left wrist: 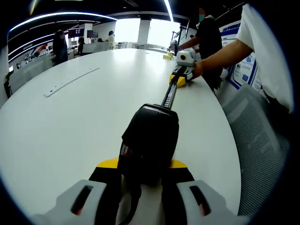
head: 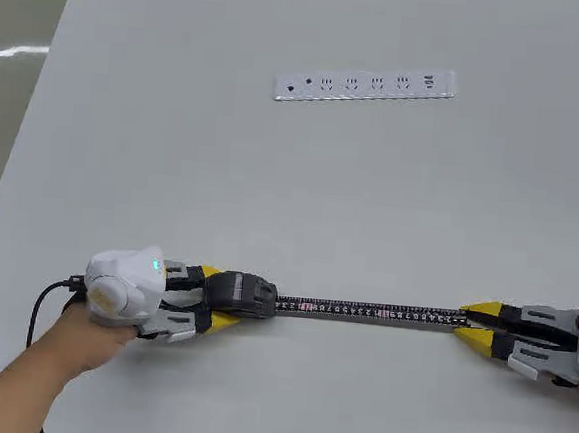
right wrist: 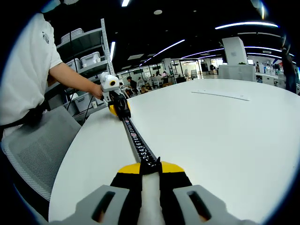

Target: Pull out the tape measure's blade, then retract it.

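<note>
**A:** Between the left gripper's [head: 225, 297] jaws sits the tape [head: 241, 293], with both jaws clamped on its black case [left wrist: 150, 140], one on each flank.

**B:** And the blade [head: 372, 311]?

**A:** It's drawn out! It runs straight ahead from those jaws, low over the table [head: 273, 175]. It ends in the right gripper [head: 467, 321], whose jaws are pinched together on the blade's tip.

**B:** What about the edges?

**A:** They're close on the person's side. In the left gripper view the rim curves past just right of the jaws, with a mesh chair [left wrist: 255, 140] beyond it. In the right gripper view the same rim lies left of the jaws.

**B:** Is there room on the other side?

**A:** Plenty. There's wide bare tabletop left of the left jaws and right of the right jaws. It reaches out to a white strip [head: 365, 84], well apart from the blade.

**B:** Give me the count.

**A:** One tape, one blade, one strip, one chair. There are two grippers facing each other along the blade. A hand [head: 84, 336] wraps the left one from behind the jaws, and a single dark cable [head: 47, 298] trails off its back.
</note>
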`<state>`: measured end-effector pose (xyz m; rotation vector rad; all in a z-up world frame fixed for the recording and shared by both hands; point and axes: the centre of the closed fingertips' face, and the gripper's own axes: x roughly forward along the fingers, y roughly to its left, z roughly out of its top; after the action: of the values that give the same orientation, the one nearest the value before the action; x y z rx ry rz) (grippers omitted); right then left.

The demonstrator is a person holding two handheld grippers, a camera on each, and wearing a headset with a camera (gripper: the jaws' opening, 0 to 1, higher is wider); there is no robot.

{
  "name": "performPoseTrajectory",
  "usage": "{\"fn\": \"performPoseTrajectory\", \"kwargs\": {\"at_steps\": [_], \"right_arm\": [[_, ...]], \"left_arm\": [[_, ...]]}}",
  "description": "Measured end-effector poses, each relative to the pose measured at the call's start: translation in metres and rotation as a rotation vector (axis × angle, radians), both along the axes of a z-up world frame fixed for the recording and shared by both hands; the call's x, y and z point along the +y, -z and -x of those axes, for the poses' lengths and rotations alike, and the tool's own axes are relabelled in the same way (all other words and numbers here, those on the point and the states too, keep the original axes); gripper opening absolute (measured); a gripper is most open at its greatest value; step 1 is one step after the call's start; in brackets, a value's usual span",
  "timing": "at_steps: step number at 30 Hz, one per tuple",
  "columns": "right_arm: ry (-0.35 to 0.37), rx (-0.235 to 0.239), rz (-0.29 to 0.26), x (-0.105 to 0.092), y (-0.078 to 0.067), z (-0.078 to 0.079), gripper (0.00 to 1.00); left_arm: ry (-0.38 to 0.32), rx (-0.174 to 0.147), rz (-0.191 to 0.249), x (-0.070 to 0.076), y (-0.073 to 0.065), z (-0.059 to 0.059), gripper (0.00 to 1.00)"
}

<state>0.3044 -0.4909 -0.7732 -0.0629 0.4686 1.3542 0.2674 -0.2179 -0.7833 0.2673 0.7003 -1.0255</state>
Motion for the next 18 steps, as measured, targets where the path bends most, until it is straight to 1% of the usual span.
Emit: {"fn": "performPoseTrajectory", "kwargs": {"at_steps": [1,3,5,8,12,13,15,18], "right_arm": [[0.003,-0.005,0.001,0.0002,0.0,-0.0003,0.12],[0.003,-0.005,0.0,0.0,-0.0002,-0.0002,0.12],[0.002,-0.007,0.002,0.0006,-0.0003,0.0,0.12],[0.006,-0.013,0.006,0.0007,-0.0001,-0.0008,0.13],[0.015,-0.013,0.01,-0.0001,-0.0001,-0.0011,0.13],[0.017,-0.011,0.01,-0.0004,-0.0001,-0.0012,0.13],[0.021,-0.01,0.011,-0.0005,0.0,-0.0017,0.13],[0.026,-0.021,0.018,0.0003,0.0004,-0.0017,0.13]], "left_arm": [[-0.003,0.004,-0.003,-0.0002,0.0001,0.0001,0.3],[0.004,-0.003,-0.014,-0.0001,0.0002,0.0001,0.3],[-0.005,0.003,-0.009,-0.0007,0.0,0.0002,0.3],[-0.004,0.0,-0.019,-0.0006,0.0002,0.0001,0.3],[-0.006,-0.003,-0.021,-0.0005,0.0003,-0.0002,0.3],[-0.003,-0.008,-0.023,-0.0005,0.0003,-0.0004,0.3],[-0.01,-0.006,-0.021,-0.0003,0.0005,-0.0004,0.3],[-0.016,-0.007,-0.021,-0.0004,0.0007,-0.0003,0.31]]}}
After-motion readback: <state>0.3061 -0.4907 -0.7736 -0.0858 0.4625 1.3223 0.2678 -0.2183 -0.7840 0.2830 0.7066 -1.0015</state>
